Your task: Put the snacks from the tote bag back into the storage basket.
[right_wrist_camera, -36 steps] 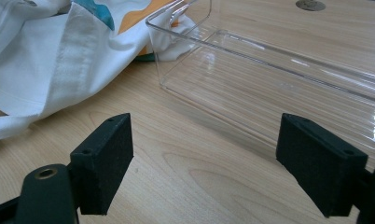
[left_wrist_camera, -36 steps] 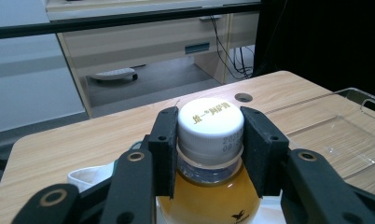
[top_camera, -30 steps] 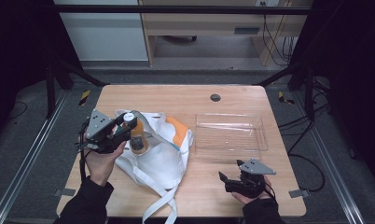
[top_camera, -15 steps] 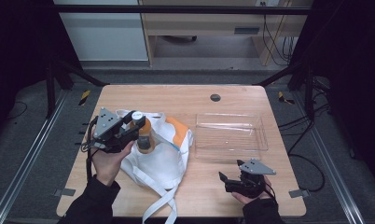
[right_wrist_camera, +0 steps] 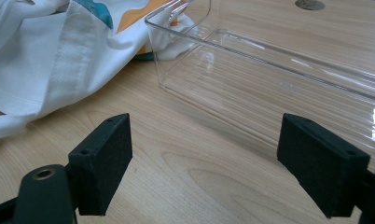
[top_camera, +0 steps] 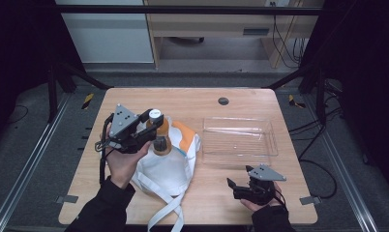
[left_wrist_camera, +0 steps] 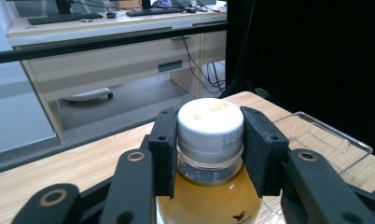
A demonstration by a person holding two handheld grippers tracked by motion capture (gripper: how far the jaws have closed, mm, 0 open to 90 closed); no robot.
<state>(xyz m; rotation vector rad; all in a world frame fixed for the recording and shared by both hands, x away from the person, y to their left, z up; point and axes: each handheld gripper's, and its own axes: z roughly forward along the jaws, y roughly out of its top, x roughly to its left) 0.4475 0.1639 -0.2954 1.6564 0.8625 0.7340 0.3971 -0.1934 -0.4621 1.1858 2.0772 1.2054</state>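
Note:
A bottle of amber drink (top_camera: 159, 131) with a white cap (left_wrist_camera: 210, 125) hangs over a white cloth bag (top_camera: 169, 170) at the table's left. My left gripper (top_camera: 154, 126) is shut on it, its black pads (left_wrist_camera: 264, 149) pressed on both sides of the cap and neck. The bag lies crumpled with an orange and teal print and long straps; its edge shows in the right gripper view (right_wrist_camera: 45, 60). My right gripper (top_camera: 233, 189) rests near the front right edge, open, with bare wood between its pads (right_wrist_camera: 101, 163).
A clear plastic tray (top_camera: 238, 121) stands empty right of the bag, just beyond the right gripper; its near wall (right_wrist_camera: 185, 51) touches the bag. A round grommet (top_camera: 223, 101) sits in the tabletop at the back. A desk and cables lie beyond the table.
The left gripper has carried the bottle rightward and a little up over the bag. The right gripper has stayed where it was.

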